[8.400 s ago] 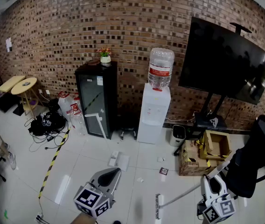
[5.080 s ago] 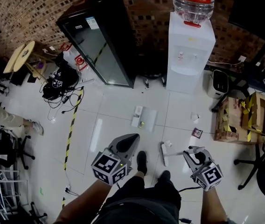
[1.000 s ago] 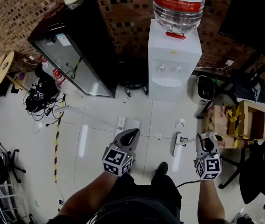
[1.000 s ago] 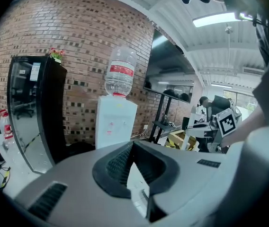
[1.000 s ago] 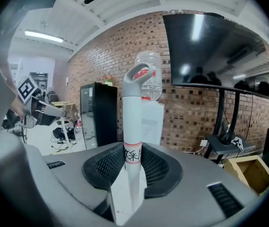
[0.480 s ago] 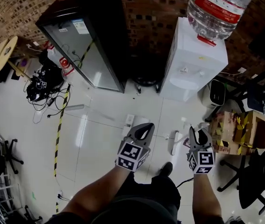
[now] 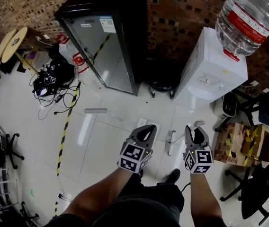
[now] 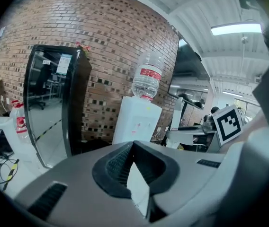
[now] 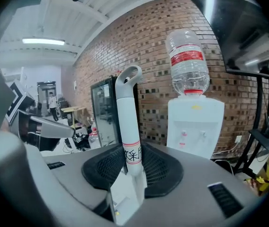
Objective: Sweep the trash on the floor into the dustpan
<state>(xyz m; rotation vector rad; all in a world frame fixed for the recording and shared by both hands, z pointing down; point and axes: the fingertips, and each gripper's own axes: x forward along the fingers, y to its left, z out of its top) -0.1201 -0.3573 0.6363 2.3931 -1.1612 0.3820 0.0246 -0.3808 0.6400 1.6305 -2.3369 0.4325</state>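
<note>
At the far left a round wooden table [image 7: 12, 38] stands by the brick wall, and nearer lies a tangle of black cables [image 7: 49, 74] on the white tiled floor [image 7: 35, 126]. A strip of yellow and black tape [image 7: 67, 123] runs across the tiles toward the near side. A black fridge with a glass door [image 7: 110, 46] stands against the wall.

The left gripper [image 7: 146, 128] is held over the floor near the person's feet. In its own view the left gripper [image 8: 132, 145] has its jaws drawn together at the tips with nothing between them. Just beyond it a flat white piece [image 7: 140, 122] lies on the floor, partly hidden by it; whether this is the dustpan cannot be told.

Between the two grippers the white head of the broom [image 7: 171, 142] sits low at the floor. The right gripper [image 7: 195, 127] is clamped on the broom's white handle [image 9: 127, 122], which stands upright between the jaws and ends in a hanging loop at the top.

To the right a white water dispenser [image 7: 210, 74] carries a large clear bottle [image 7: 248, 18]. Open cardboard boxes [image 7: 243, 143] lie at the far right edge.
</note>
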